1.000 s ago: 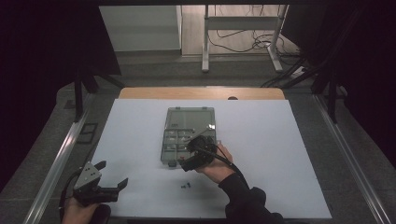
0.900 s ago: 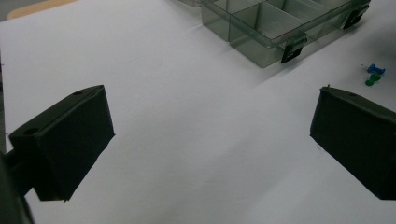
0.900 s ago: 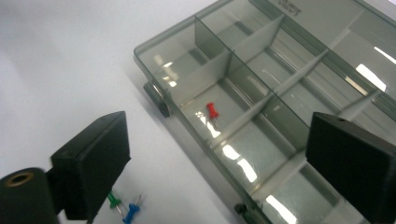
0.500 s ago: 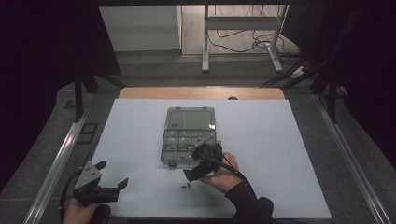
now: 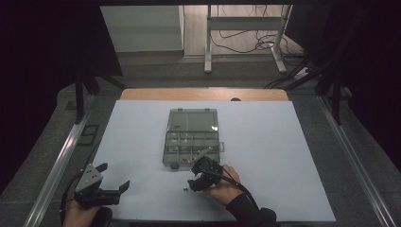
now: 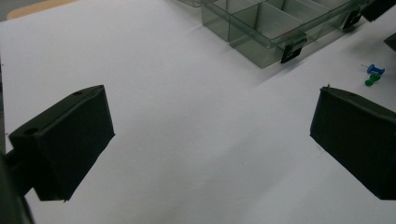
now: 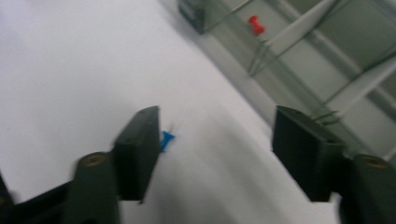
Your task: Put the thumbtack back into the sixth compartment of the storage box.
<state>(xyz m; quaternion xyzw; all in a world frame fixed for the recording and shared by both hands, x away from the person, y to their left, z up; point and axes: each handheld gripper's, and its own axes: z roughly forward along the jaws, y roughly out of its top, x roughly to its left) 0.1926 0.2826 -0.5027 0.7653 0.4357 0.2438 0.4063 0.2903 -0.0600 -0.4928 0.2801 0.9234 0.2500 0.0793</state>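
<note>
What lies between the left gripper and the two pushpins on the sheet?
Bare white sheet, per the left gripper view: nothing between the open left gripper and the blue pushpin and green pushpin.

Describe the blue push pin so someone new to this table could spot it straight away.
Start at the clear compartment box in the middle of the white table, then drop to the bare surface just off its near edge, beside the right gripper. Two tiny push pins lie there together; the blue push pin is the one next to the green push pin, unlike the red push pin, which sits inside the box.
</note>
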